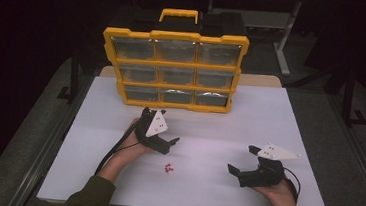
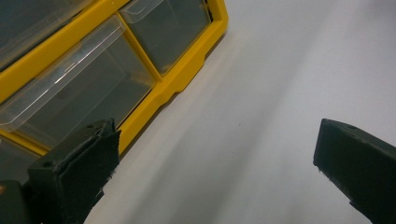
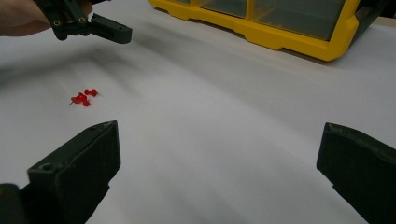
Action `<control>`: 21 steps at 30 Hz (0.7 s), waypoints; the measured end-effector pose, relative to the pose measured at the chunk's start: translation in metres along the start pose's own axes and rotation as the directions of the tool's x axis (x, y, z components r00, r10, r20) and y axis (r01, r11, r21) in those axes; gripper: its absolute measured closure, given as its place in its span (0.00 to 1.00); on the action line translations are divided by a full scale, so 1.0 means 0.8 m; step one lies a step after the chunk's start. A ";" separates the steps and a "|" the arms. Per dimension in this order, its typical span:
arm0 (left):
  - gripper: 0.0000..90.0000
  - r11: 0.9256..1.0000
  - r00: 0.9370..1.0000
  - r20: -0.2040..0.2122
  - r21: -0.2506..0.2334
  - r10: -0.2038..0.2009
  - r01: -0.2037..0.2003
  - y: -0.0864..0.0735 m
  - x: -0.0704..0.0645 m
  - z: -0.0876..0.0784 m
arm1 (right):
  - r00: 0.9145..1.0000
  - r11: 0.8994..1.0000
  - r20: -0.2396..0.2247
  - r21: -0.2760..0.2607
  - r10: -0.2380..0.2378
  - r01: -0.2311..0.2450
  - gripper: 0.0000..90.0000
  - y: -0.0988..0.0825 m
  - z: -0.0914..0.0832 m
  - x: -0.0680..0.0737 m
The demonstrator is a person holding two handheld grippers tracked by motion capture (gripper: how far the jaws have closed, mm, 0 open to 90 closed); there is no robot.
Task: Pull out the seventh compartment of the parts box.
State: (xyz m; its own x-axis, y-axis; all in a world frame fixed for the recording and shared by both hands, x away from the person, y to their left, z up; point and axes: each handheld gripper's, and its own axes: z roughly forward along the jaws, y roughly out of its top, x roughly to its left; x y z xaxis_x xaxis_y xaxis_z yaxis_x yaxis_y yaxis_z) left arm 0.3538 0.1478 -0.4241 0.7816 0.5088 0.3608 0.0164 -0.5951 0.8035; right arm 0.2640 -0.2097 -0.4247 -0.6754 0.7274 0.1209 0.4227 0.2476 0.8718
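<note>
A yellow organizer (image 1: 174,64) with clear drawers stands upright at the back of the white table (image 1: 250,114). A small cluster of red pushpins (image 1: 167,168) lies on the table in front, between the two hands. My left gripper (image 1: 160,127) hovers just in front of the organizer's bottom row, open and empty; in the left gripper view its jaws frame bare table beside the organizer's lower corner (image 2: 187,79). My right gripper (image 1: 243,159) is at the front right, open and empty, aimed left. The right gripper view has the pushpins (image 3: 83,98) ahead to the left, and the left gripper (image 3: 88,25) beyond them.
The table's front edge runs just below the forearms, and its right edge is close to the right hand. Dark floor surrounds the table. A second desk's leg (image 1: 282,46) stands behind the organizer at the right.
</note>
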 end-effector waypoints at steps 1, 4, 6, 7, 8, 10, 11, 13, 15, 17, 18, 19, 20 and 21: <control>0.00 1.000 1.000 -0.007 0.005 0.012 -0.012 0.000 0.000 0.000 | 1.000 1.000 -0.001 0.000 0.001 -0.001 0.00 0.000 0.000 0.000; 0.00 0.998 0.999 -0.015 0.025 0.052 -0.052 0.001 -0.001 0.000 | 1.000 1.000 -0.001 0.001 0.002 -0.002 0.00 0.000 0.000 0.000; 0.00 0.998 0.998 -0.018 0.026 0.063 -0.063 0.001 -0.002 0.001 | 1.000 1.000 -0.001 0.001 0.002 -0.002 0.00 0.000 0.000 0.000; 0.00 0.997 0.997 -0.020 0.029 0.068 -0.068 0.001 -0.002 0.001 | 1.000 1.000 -0.001 0.001 0.002 -0.002 0.00 0.000 0.000 0.000; 0.00 0.997 0.997 -0.020 0.033 0.074 -0.073 0.001 -0.002 0.001 | 1.000 1.000 -0.001 0.001 0.001 -0.001 0.00 0.000 0.000 0.000; 0.00 0.997 0.997 -0.026 0.028 0.074 -0.073 0.001 -0.003 0.001 | 1.000 1.000 0.000 -0.001 0.000 0.000 0.00 0.000 0.000 0.000; 0.00 0.996 0.996 -0.028 0.032 0.081 -0.080 0.001 -0.003 0.001 | 1.000 1.000 0.000 0.000 -0.001 0.001 0.00 0.000 0.000 0.000; 0.00 0.994 0.995 -0.034 0.045 0.098 -0.097 0.001 -0.004 0.001 | 1.000 1.000 0.000 0.000 0.000 0.000 0.00 0.000 0.000 0.000; 0.00 0.993 0.994 -0.037 0.048 0.107 -0.106 0.001 -0.005 0.001 | 1.000 1.000 0.000 0.000 0.000 0.000 0.00 0.000 0.000 0.000; 0.00 0.992 0.992 -0.039 0.055 0.120 -0.117 0.001 -0.006 0.001 | 1.000 1.000 0.000 0.001 0.000 0.000 0.00 0.000 0.000 0.000; 0.00 0.992 0.992 -0.042 0.051 0.119 -0.117 0.001 -0.007 0.002 | 1.000 1.000 -0.001 0.001 0.001 -0.001 0.00 0.000 0.000 0.000; 0.00 0.991 0.991 -0.046 0.048 0.124 -0.122 0.001 -0.008 0.003 | 1.000 1.000 0.000 0.000 0.000 0.000 0.00 0.000 0.000 0.000; 0.00 0.989 0.990 -0.046 0.056 0.137 -0.134 0.001 -0.008 0.003 | 1.000 1.000 0.000 0.001 0.000 0.000 0.00 0.000 0.000 0.000; 0.00 0.987 0.988 -0.047 0.060 0.149 -0.147 0.001 -0.008 0.003 | 1.000 1.000 0.000 0.000 0.000 0.000 0.00 0.000 0.000 0.000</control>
State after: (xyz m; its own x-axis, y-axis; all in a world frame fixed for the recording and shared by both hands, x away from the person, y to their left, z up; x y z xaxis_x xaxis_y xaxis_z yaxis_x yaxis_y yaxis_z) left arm 0.3502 0.1426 -0.4266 0.7448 0.4431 0.4989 -0.0608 -0.6995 0.7120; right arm 0.2638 -0.2098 -0.4248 -0.6756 0.7273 0.1210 0.4229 0.2479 0.8716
